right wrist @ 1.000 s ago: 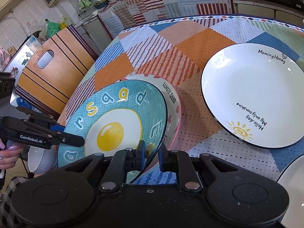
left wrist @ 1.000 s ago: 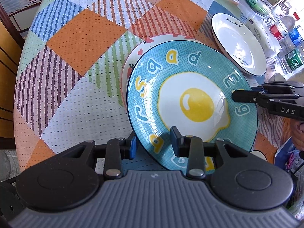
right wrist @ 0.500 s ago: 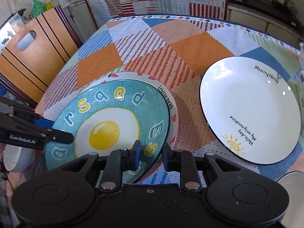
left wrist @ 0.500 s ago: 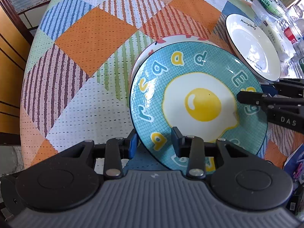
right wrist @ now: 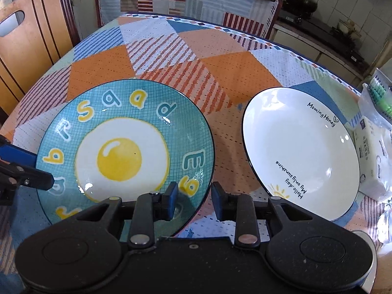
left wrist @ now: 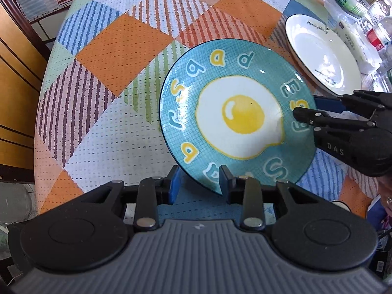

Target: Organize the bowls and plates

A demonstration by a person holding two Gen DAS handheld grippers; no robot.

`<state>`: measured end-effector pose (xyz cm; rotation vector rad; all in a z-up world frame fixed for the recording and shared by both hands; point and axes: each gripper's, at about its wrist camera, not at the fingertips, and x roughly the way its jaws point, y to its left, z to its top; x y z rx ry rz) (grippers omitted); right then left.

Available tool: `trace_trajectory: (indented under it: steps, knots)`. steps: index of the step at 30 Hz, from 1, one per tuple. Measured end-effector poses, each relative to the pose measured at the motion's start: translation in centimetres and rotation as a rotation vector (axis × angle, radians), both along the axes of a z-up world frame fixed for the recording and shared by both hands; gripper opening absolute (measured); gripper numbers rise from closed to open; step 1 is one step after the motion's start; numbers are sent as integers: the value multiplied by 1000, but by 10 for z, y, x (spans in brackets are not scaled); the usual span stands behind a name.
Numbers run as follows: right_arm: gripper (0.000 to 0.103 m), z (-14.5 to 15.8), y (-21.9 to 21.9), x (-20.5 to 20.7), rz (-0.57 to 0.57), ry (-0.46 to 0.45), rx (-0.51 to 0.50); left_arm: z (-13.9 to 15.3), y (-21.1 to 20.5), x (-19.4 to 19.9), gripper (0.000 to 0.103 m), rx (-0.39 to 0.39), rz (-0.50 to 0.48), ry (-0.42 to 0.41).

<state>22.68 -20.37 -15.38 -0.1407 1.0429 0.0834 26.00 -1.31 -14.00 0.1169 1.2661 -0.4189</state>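
Left wrist view: the teal egg plate [left wrist: 238,125], printed with a fried egg and a ring of letters, is lying over the patchwork tablecloth [left wrist: 117,49]. The left gripper [left wrist: 199,183] is straddling the near rim of this plate; its jaws are standing apart, one finger below and outside the rim, the other over the lettered border, with a visible gap on the outer side, so nothing is being clamped. At the plate's right edge the right gripper [left wrist: 303,109] is reaching in, one black finger lying over the letters and a blue-padded finger showing beyond the rim.

Right wrist view: the same teal egg plate [right wrist: 125,164] is occupying the left half of the frame. The right gripper [right wrist: 193,201] is standing with its jaws well apart on either side of the plate's near right rim, neither pad pressing on it. The left gripper [right wrist: 36,169] is entering at the plate's far left edge, its two fingers bracketing the rim. To the right of the teal plate, separated by a strip of tablecloth [right wrist: 227,73], the white plate [right wrist: 299,152] with a dark rim and small black script is resting flat. Beyond the white plate's right side a white packet [right wrist: 374,156] is lying.
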Motion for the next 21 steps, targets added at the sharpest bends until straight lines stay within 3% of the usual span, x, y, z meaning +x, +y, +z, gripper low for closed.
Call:
trace_trajectory:
  steps: [6,15,18,21]
  knots:
    - [36,40,-21,-26,2,-92,129,29,-7,-17,33,-6,-29,-37]
    - [60,103,-62,-73,26,-272,165,84,-48,-34,33,-30,-115,-161]
    - [61,112,-77,-77,-8,-290,170,95,-65,-36,34,-34,-149,-188]
    - [72,116,-94,-76,-57,-302,188,104,-81,-37,36,-39,-178,-209]
